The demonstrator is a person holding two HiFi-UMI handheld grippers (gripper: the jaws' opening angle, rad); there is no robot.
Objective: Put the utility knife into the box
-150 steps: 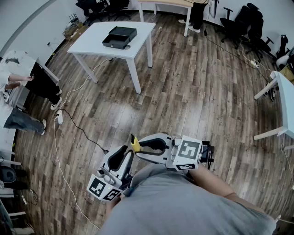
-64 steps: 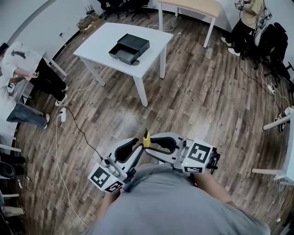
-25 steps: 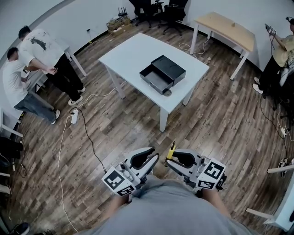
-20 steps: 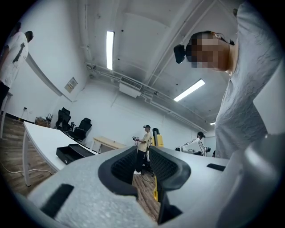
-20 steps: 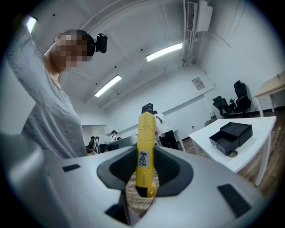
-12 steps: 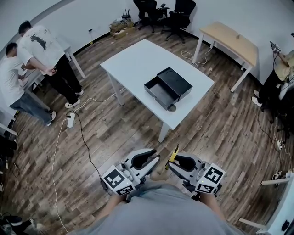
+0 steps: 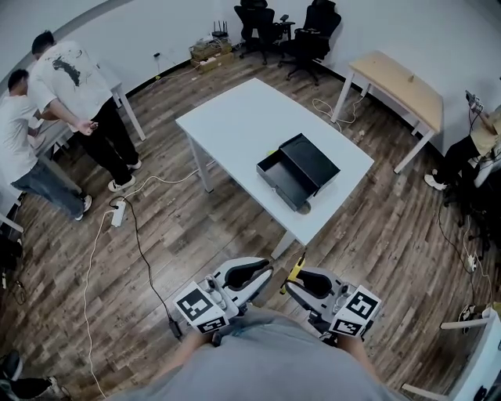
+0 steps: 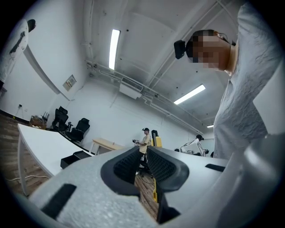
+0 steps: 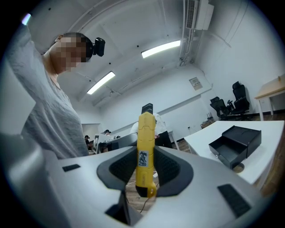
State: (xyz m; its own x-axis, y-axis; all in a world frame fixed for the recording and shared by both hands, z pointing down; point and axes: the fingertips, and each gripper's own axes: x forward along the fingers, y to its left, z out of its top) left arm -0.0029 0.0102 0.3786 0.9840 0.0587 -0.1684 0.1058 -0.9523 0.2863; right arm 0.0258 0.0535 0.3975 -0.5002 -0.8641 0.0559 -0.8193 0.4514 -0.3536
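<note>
The black box (image 7: 301, 168) sits on the white table (image 7: 235, 117) ahead of me, its drawer pulled out toward the table's near corner. The right gripper view shows the box (image 9: 236, 138) at the right, drawer open. My right gripper (image 7: 291, 283) is shut on the yellow utility knife (image 7: 296, 269), which stands upright between its pads (image 9: 167, 171). The knife (image 9: 144, 151) points up past the jaws. My left gripper (image 7: 268, 272) hangs beside it at waist height, shut with nothing in it. Both are well short of the table.
Two people stand by a desk at the left (image 7: 47, 102). A white cable and power strip (image 7: 117, 211) lie on the wood floor left of the table. A wooden table (image 7: 399, 86) and office chairs (image 7: 290, 23) stand at the back. A small round thing (image 7: 304, 208) lies by the box.
The table and box have come nearer and shifted toward the middle of the head view. Both grippers keep their pose in front of the body, the knife still gripped.
</note>
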